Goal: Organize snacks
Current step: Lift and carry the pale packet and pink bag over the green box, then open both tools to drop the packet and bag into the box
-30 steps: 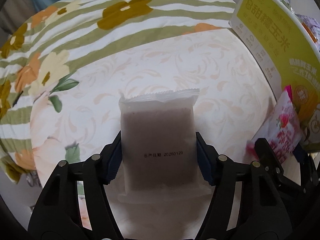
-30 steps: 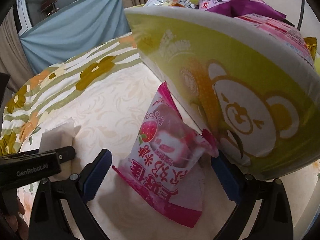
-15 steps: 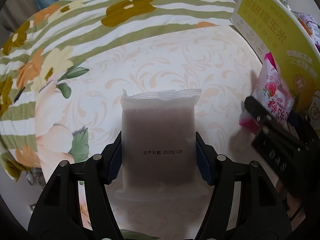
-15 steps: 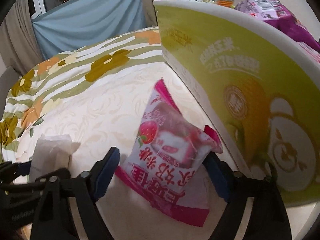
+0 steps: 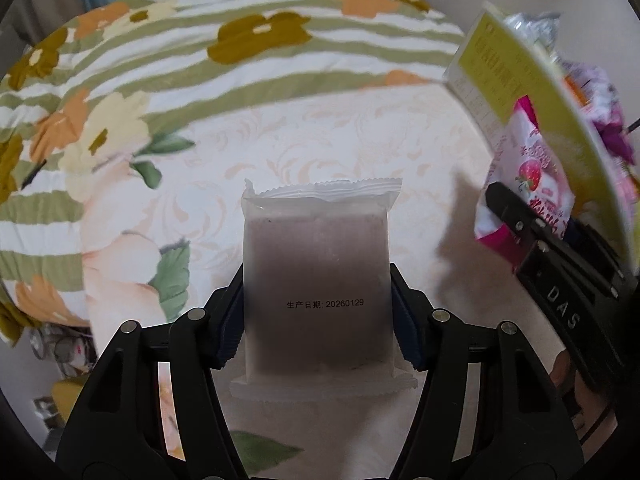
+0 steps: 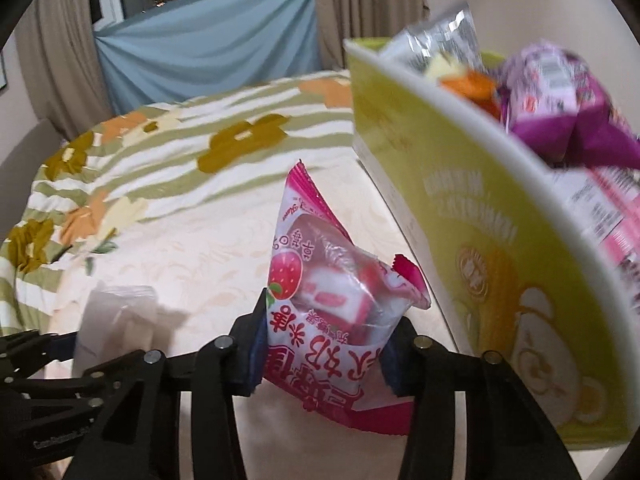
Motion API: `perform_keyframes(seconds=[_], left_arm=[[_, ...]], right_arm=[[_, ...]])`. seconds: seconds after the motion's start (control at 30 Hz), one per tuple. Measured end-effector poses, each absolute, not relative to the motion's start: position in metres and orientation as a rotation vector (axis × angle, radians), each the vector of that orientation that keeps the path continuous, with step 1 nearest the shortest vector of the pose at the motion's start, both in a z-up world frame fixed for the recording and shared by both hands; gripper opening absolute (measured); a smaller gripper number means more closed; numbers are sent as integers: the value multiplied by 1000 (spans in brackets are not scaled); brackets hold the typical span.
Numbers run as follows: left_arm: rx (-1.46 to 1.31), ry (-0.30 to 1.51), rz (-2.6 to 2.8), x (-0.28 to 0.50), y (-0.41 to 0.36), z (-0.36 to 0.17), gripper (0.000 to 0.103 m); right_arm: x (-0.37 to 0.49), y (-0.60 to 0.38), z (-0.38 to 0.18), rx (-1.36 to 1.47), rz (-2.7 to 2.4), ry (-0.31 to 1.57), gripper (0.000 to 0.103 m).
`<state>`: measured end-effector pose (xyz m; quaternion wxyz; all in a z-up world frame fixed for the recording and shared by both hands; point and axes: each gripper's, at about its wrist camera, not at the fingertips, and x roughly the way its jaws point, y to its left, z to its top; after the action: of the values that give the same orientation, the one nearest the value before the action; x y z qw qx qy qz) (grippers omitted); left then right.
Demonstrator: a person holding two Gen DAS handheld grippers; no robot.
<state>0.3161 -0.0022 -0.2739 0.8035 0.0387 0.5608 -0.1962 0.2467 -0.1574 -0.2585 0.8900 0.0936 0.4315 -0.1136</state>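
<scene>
My left gripper (image 5: 318,308) is shut on a frosted clear packet (image 5: 316,256) holding a brownish-purple block, which hangs above the cloth. In the right wrist view that packet (image 6: 116,320) shows at the lower left. My right gripper (image 6: 324,352) is shut on a pink strawberry snack packet (image 6: 320,280) and holds it upright, off the cloth, next to the yellow-green box (image 6: 460,208). The left wrist view shows the same pink packet (image 5: 532,172) at the right edge, in front of the box (image 5: 516,64).
The box holds several snacks, among them a purple packet (image 6: 560,96) and a silver one (image 6: 436,36). A cream and green floral cloth (image 5: 240,80) covers the surface. A blue drape (image 6: 208,52) and curtains stand behind it.
The right gripper's jaws have closed from wide open onto the pink packet, which now stands lifted off the cloth. The left gripper has risen a little with its packet.
</scene>
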Motion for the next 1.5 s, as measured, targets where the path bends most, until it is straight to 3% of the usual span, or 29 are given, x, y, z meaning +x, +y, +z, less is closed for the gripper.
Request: perform_keyframes(seconds=[0.33, 0.57, 1.03, 1.13, 1.2, 1.5], left_arm=[[69, 1043, -528, 292, -17, -165, 59], [52, 961, -627, 274, -78, -101, 59], [-18, 1016, -613, 242, -241, -109, 59], [-5, 1055, -512, 241, -261, -123, 68], [-46, 1055, -467, 238, -258, -129, 94], [-123, 1044, -277, 206, -215, -133, 96]], right_arm=[[216, -159, -159, 184, -158, 794, 42], [179, -215, -97, 200, -200, 744, 42], [142, -356, -77, 172, -159, 749, 42], [142, -377, -82, 164, -118, 762, 42], [143, -387, -85, 155, -90, 772, 42], [149, -411, -101, 133, 58, 815, 42]])
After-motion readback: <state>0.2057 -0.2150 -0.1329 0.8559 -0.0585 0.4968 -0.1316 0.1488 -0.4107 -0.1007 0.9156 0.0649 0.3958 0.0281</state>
